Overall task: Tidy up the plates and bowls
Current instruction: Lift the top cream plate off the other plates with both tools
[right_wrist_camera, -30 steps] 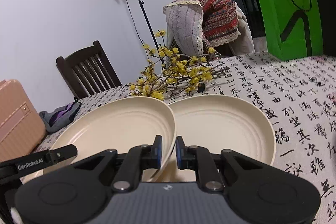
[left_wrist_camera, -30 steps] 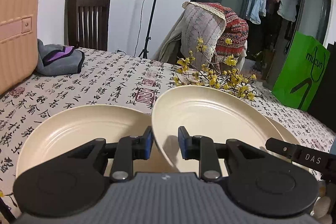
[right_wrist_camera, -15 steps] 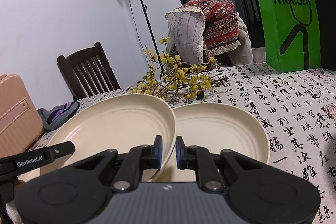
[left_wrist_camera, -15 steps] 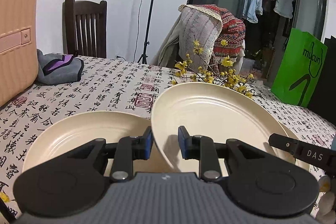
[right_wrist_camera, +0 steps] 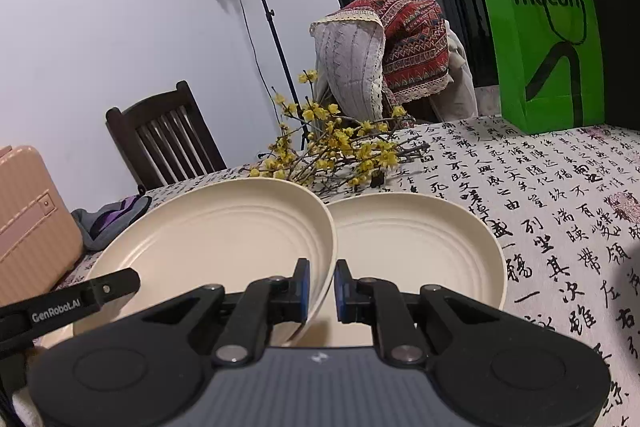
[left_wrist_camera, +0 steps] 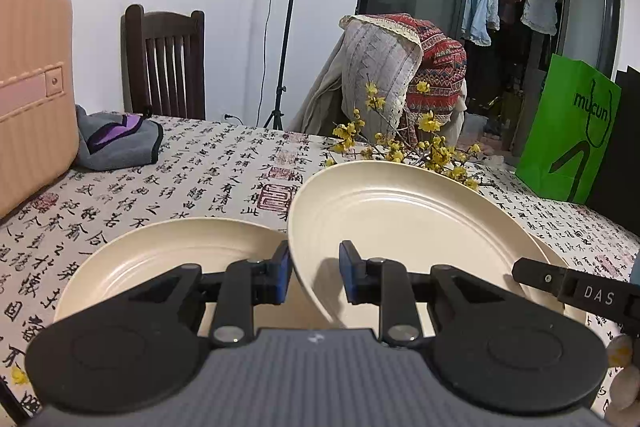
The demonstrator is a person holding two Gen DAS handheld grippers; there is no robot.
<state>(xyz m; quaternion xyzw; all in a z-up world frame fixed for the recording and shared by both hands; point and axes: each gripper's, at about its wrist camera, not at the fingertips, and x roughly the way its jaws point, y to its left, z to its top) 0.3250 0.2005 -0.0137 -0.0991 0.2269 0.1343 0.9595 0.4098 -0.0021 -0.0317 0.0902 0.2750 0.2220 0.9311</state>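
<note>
I hold one cream plate tilted above the table between both grippers. My left gripper is shut on its left rim. My right gripper is shut on the right rim of the same plate. A second cream plate lies flat on the table under the left side. A third cream plate lies flat under the right side. One of the right gripper's fingers shows at the right edge of the left wrist view. One of the left gripper's fingers shows at the left edge of the right wrist view.
The table wears a white cloth printed with black characters. A spray of yellow flowers lies just behind the plates. A pink suitcase and a grey cloth sit at far left, a green paper bag at far right. A dark wooden chair stands behind the table.
Both views have shifted a little: the flat plates and the room now sit slightly lower in the picture. Both grippers keep the same grip on the raised plate.
</note>
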